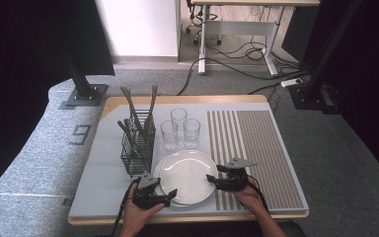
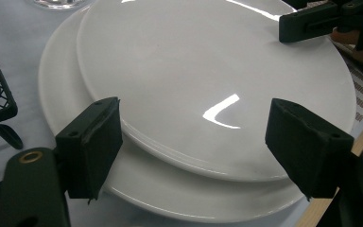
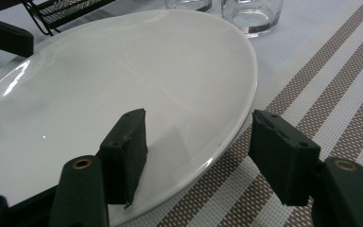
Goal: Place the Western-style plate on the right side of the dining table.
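- White top plate [image 1: 186, 174] sits skewed on its twin near the worktop's front edge.
- Left gripper [image 1: 165, 196] and right gripper [image 1: 212, 178], jaws apart, flank opposite rims, equally near.

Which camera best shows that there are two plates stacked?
The left gripper view: the top plate sits offset on the bottom plate. The high view shows just a sliver of the lower rim; the right gripper view shows one surface.

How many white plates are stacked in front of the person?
2: the top plate sits shifted on the bottom plate, between the two grippers at the table's near edge. More beneath cannot be ruled out.
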A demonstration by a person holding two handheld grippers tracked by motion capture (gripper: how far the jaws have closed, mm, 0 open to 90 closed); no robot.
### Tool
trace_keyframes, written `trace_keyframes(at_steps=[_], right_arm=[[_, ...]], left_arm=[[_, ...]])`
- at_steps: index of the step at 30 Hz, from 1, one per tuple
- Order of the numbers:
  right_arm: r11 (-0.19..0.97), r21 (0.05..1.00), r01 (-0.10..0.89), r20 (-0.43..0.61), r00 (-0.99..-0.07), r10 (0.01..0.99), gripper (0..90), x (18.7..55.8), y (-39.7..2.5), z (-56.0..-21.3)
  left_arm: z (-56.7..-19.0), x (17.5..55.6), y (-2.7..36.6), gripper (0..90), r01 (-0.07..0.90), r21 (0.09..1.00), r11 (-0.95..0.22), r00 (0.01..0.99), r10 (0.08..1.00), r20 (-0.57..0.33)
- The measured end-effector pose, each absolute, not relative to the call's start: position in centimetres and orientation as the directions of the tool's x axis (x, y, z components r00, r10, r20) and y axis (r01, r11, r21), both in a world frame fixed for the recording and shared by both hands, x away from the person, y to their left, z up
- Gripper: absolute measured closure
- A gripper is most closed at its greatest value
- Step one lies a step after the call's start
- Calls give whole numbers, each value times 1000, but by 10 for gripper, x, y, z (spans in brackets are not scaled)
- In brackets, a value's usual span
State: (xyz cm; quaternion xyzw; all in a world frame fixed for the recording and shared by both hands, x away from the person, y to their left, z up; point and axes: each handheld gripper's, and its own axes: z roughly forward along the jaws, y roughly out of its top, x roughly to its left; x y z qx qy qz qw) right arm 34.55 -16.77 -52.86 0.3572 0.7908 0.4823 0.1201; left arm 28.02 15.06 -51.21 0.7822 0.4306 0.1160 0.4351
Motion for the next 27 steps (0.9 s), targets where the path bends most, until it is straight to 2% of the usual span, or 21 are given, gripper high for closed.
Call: trace_keyframes(at_steps=[27], right_arm=[[243, 824, 512, 244, -708, 663, 408, 349, -166, -530]], left_arm=[[-512, 280, 148, 192, 572, 777, -263, 604, 776, -181]])
